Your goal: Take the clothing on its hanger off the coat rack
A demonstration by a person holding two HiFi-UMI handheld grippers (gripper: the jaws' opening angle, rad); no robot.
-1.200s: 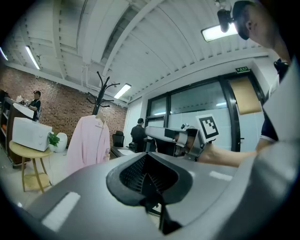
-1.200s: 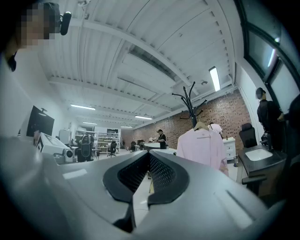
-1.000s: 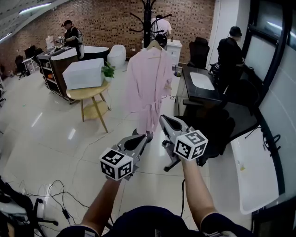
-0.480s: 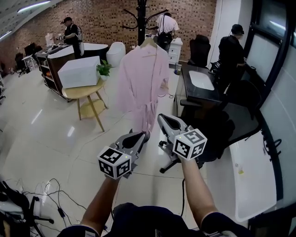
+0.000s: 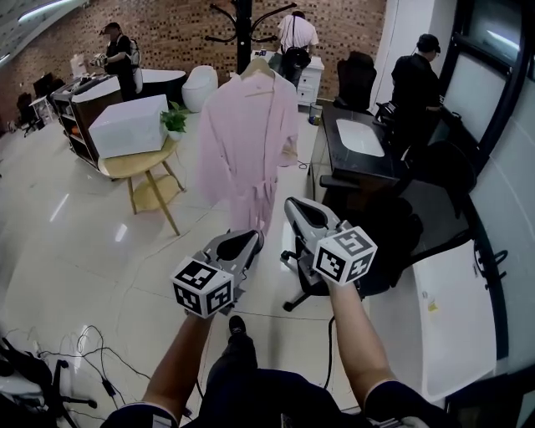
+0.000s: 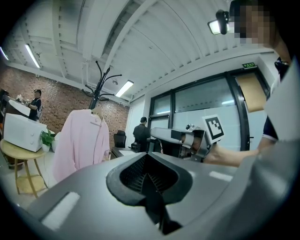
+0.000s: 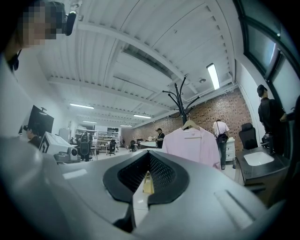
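Grey plastic jaws lined with black ribbed pads [image 7: 164, 174] are seen pressed together on both the left gripper [image 5: 249, 240] and the right gripper [image 5: 294, 206]. Nothing is held in either. Both are carried level, side by side, with the tips pointed forward.

Ahead of the tips and well apart from them, a robe [image 5: 251, 142] is hung on a hanger [image 5: 257, 67], which is hooked on the rack [image 5: 243, 25] just behind it. No contact has been made, so the step in hand is judged to be the approach, and the removal itself has not been begun.

For the next move, the gap to the robe must be closed and at least one pair of jaws opened and raised to the hanger. A grip near its neck or on one shoulder is probably called for. The hook must then be lifted clear of its prong before anything is drawn back.

The robe is of soft pink cloth, hung limp in long folds with a belt trailing down its front. It is likely to sway if the hanger is tipped. The hanger appears to be pale wood with sloped shoulders. The rack is a black pole with upcurved prongs. Beneath the grippers, the floor [image 5: 84, 251] is laid in pale glossy tile.
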